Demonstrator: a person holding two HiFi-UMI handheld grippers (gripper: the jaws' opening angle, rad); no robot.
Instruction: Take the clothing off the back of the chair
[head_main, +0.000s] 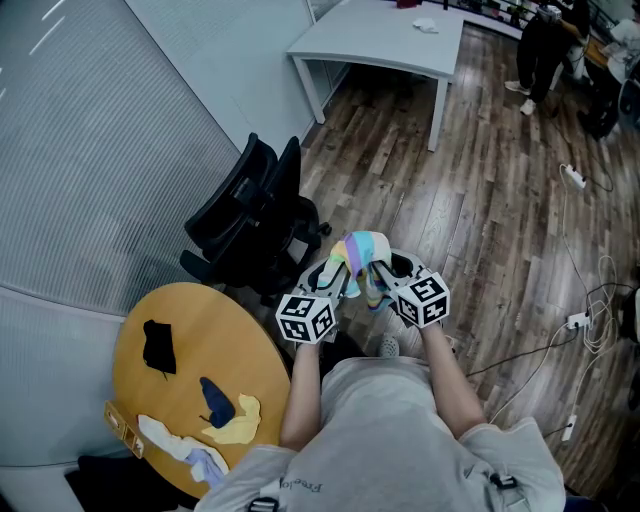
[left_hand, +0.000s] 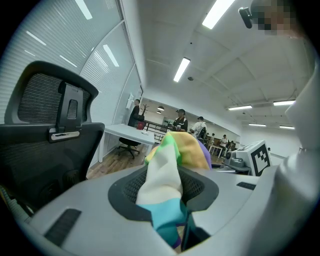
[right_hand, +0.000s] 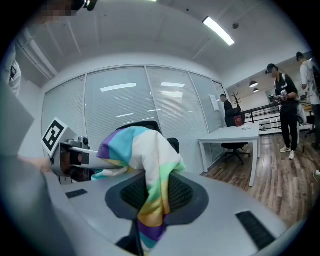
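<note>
A small garment striped in pastel colours (head_main: 362, 250) hangs between my two grippers, in the air in front of the person. My left gripper (head_main: 338, 272) is shut on its one end, my right gripper (head_main: 383, 272) on the other. In the left gripper view the garment (left_hand: 167, 165) bulges up out of the closed jaws (left_hand: 169, 197), with the right gripper's marker cube (left_hand: 259, 156) beyond. In the right gripper view the cloth (right_hand: 146, 152) drapes over the jaws (right_hand: 150, 200). The black office chair (head_main: 255, 215) stands just left of the grippers, its back bare; its headrest (left_hand: 50, 102) is close by.
A round wooden table (head_main: 215, 320) with a few cloth pieces sits at the lower left. A white desk (head_main: 385, 40) stands farther off, a blinded glass wall (head_main: 90, 150) on the left. Cables and a power strip (head_main: 580, 322) lie on the wood floor at right. People stand far off (head_main: 540, 45).
</note>
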